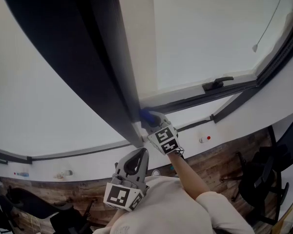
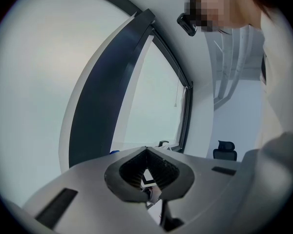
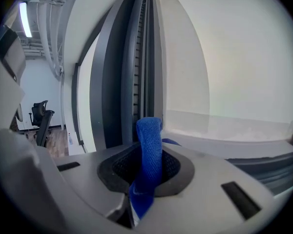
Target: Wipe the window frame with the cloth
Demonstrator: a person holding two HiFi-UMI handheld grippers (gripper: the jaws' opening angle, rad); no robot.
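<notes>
A dark window frame post runs from the upper left down to the sill. My right gripper is shut on a blue cloth, and the cloth is held against the foot of that post. In the right gripper view the cloth stands up out of the shut jaws, right before the grooved frame. Lower down, close to the person's chest, my left gripper is shut with nothing in it. It points up toward the same post, apart from it.
A black window handle sits on the lower frame rail to the right. A blind cord with a pull hangs over the pane. Below the white sill are a wooden floor and black office chairs.
</notes>
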